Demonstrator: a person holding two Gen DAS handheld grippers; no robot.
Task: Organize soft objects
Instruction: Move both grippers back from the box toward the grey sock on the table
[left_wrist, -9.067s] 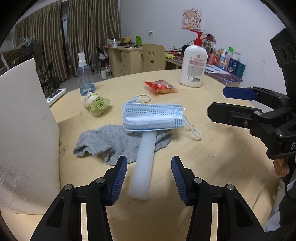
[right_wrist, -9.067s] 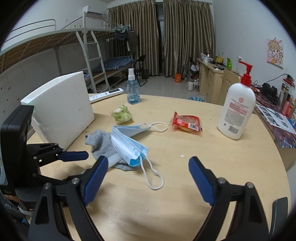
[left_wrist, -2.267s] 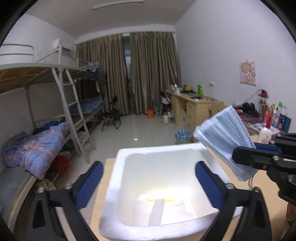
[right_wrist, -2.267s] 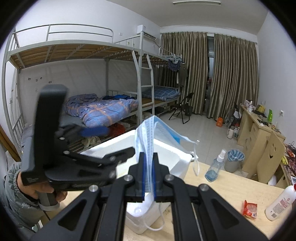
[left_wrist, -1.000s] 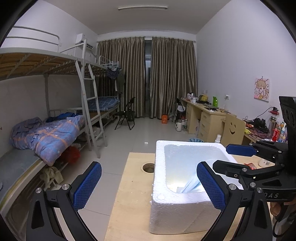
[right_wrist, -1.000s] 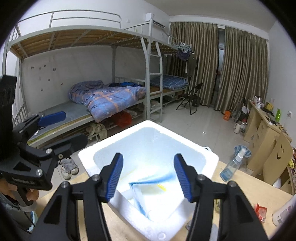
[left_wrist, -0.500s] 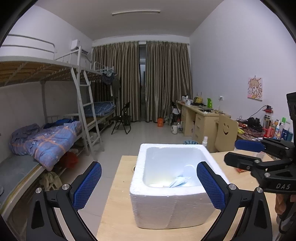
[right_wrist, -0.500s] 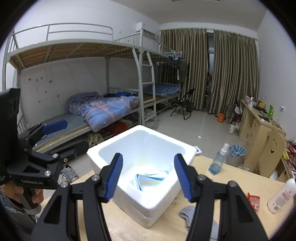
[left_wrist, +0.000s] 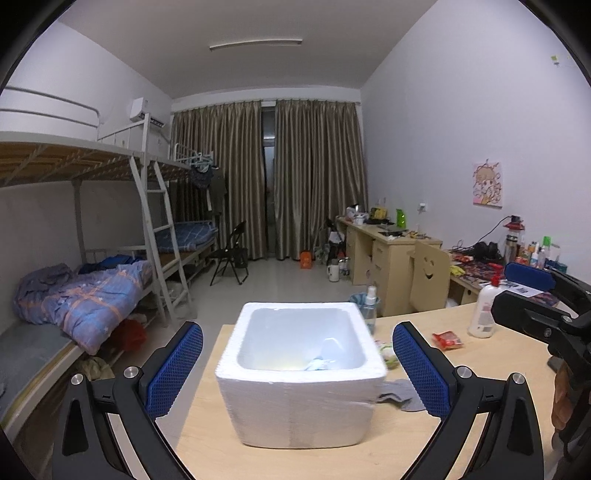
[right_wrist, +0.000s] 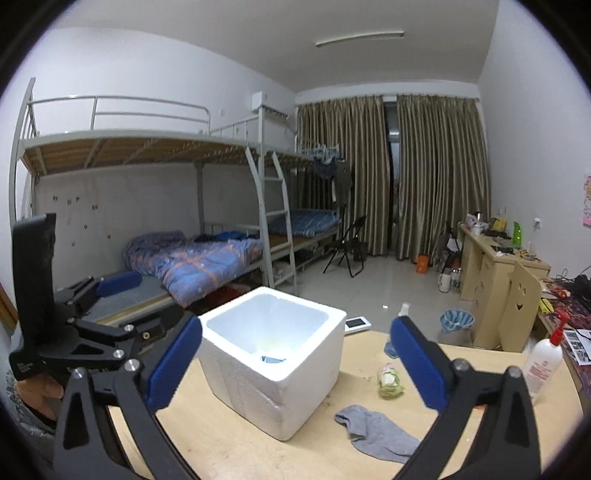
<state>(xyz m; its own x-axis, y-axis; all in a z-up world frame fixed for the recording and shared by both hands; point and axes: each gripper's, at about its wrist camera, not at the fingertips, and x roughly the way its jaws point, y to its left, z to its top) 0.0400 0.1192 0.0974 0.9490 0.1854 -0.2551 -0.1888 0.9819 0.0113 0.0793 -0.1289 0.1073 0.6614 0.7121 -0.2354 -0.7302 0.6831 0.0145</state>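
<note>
Inside the foam box (right_wrist: 280, 373) lies the blue mask (right_wrist: 272, 359); the grey sock (right_wrist: 376, 437) rests on the tabletop (right_wrist: 229, 439) just right of it. Both my left gripper (left_wrist: 297, 365) and right gripper (right_wrist: 295, 363) hang with jaws apart, empty.

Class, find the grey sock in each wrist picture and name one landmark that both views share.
Left wrist: the grey sock lies on the table, lower right, partly hidden behind the foam box.
Right wrist: the sock lies in full view, lower right of centre, right of the box.
Shared landmark: the white foam box.
</note>
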